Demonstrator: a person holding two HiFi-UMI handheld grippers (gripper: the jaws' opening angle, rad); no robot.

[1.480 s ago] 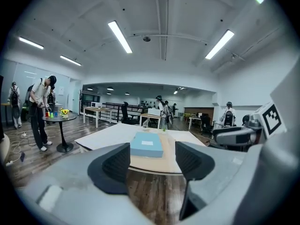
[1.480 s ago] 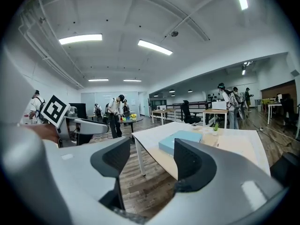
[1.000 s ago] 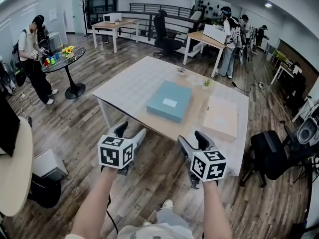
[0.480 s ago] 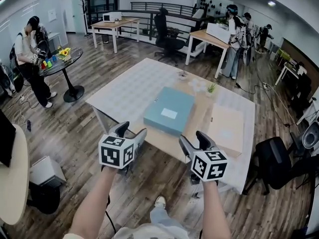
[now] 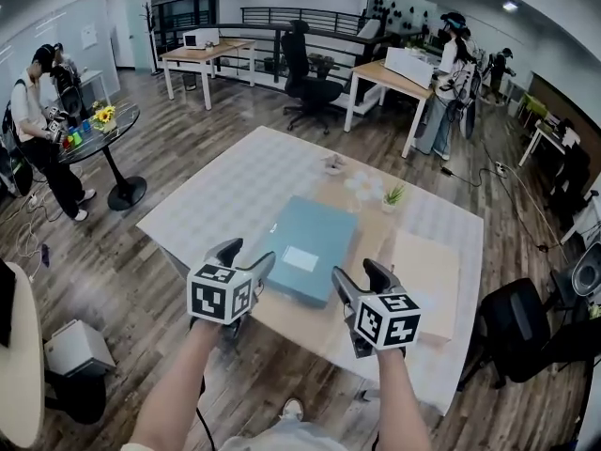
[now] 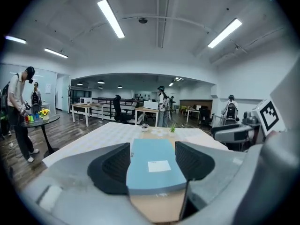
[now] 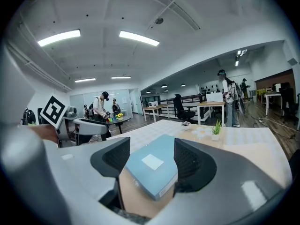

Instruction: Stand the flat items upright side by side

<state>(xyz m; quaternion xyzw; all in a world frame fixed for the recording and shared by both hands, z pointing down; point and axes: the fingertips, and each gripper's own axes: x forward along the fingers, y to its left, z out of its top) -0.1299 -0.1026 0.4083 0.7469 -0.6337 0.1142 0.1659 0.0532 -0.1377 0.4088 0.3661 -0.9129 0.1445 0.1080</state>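
Note:
A flat blue box (image 5: 305, 247) with a white label lies on the wooden middle of the table (image 5: 225, 195). To its right a flat beige box (image 5: 424, 271) also lies flat. My left gripper (image 5: 246, 259) hovers open at the blue box's near left corner. On the near right side my right gripper (image 5: 359, 278) is open too. Neither holds anything. In the left gripper view the blue box (image 6: 154, 165) shows ahead between the pads of the left gripper (image 6: 152, 159). The right gripper view has the blue box (image 7: 151, 170) beyond the right gripper (image 7: 147, 165).
A small potted plant (image 5: 393, 195), a little bowl (image 5: 333, 164) and pale flowers (image 5: 362, 186) sit at the table's far side. A black office chair (image 5: 512, 313) stands at the right. People stand at a round table (image 5: 94, 134) on the left and by desks behind.
The table has come nearer and both grippers now reach over its near edge beside the blue box. Their jaws stand as wide as before.

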